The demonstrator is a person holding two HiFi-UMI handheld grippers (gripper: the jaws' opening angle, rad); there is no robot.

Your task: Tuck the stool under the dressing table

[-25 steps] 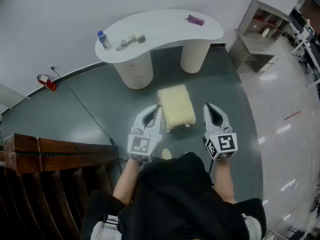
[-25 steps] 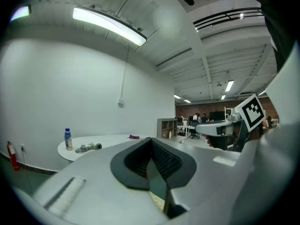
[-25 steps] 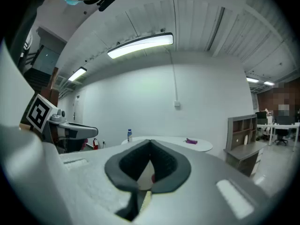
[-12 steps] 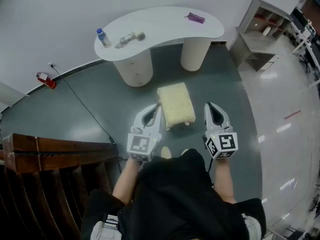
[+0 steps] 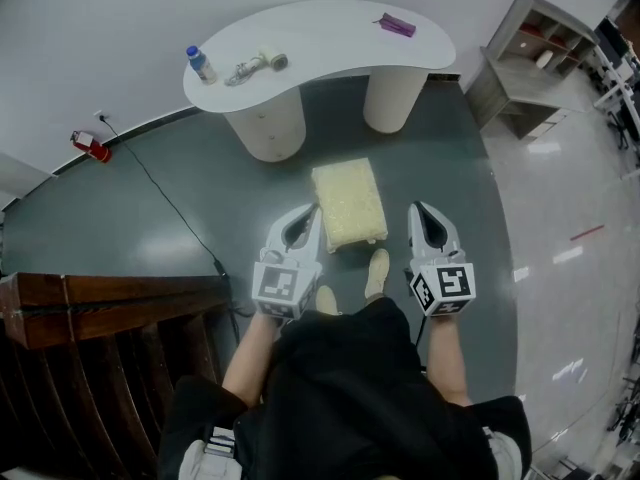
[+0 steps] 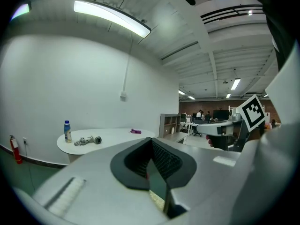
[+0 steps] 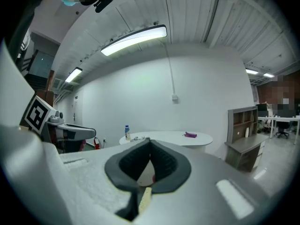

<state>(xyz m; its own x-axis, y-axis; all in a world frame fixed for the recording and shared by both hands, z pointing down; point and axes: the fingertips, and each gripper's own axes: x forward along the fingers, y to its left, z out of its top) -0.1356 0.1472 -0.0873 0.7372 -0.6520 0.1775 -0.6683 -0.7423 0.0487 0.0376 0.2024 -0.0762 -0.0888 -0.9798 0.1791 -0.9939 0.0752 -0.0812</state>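
Note:
A cream cushioned stool (image 5: pixel 348 204) stands on the grey-green floor in front of the white kidney-shaped dressing table (image 5: pixel 320 53), outside its two round legs. My left gripper (image 5: pixel 317 213) hangs shut just left of the stool's near edge, held level. Shut too, my right gripper (image 5: pixel 415 212) is a little to the stool's right, apart from it. Neither holds anything. In the left gripper view the tips (image 6: pixel 151 139) meet with the table (image 6: pixel 110 137) behind them. In the right gripper view the tips (image 7: pixel 149 140) are together and a sliver of the stool (image 7: pixel 145 198) shows below.
On the table lie a small bottle (image 5: pixel 199 64), a coiled cable device (image 5: pixel 255 65) and a purple item (image 5: pixel 396 26). A grey shelf unit (image 5: pixel 535 63) stands at the right. Dark wooden stair rails (image 5: pixel 100 308) lie at the left. A black cord (image 5: pixel 165 203) crosses the floor. My shoes (image 5: pixel 376 271) are behind the stool.
I have stepped toward the table; a shoe now shows beside the stool. Both shut grippers came forward and slightly lower, nearer the stool's sides.

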